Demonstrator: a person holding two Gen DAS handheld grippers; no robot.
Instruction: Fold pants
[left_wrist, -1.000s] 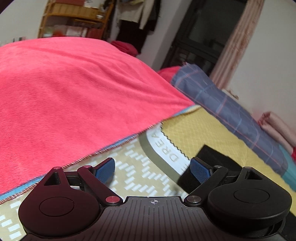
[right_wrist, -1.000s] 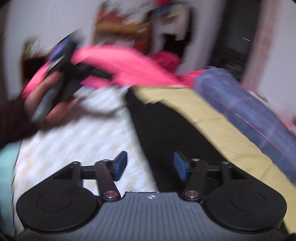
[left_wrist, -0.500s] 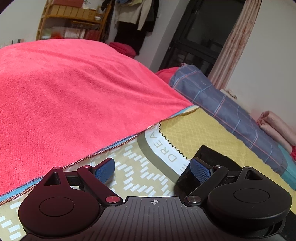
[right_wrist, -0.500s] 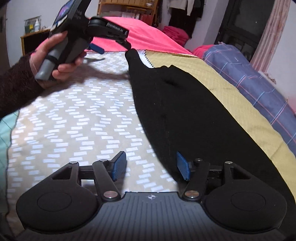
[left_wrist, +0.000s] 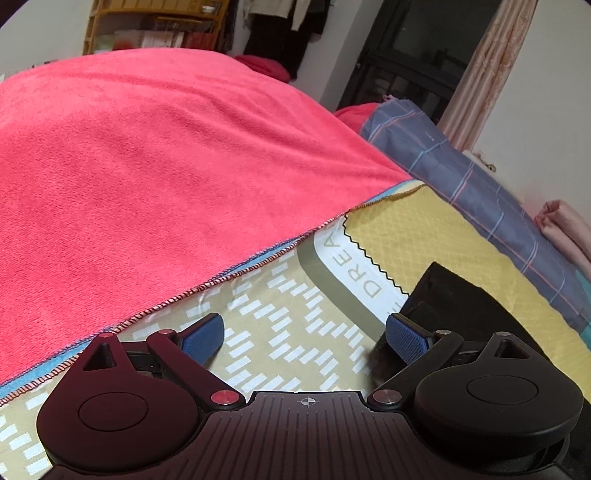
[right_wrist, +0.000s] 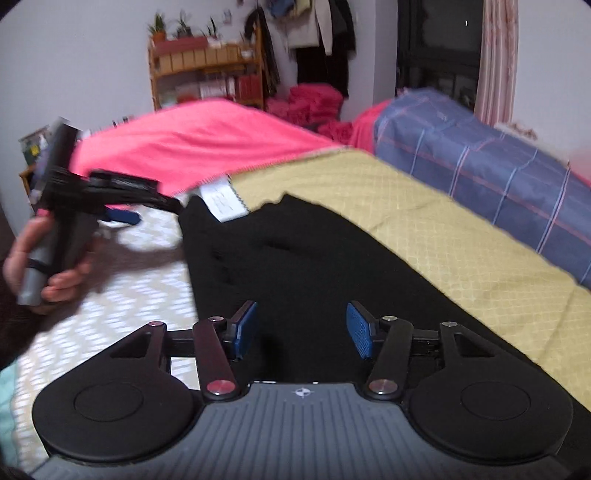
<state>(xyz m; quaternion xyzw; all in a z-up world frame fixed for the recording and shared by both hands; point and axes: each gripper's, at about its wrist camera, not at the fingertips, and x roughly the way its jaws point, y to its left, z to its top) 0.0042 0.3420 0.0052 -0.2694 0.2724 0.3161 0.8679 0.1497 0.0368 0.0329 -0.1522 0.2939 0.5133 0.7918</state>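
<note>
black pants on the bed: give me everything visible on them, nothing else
The black pants look like soft, matte, dark fabric lying flat along the bed, with a few shallow creases. They rest partly on the yellow quilted cover and partly on the white-dash patterned sheet. The far end shows two points with a notch between. The near part runs under the right gripper, whose jaws are closing above the cloth, not pinching it.
</note>
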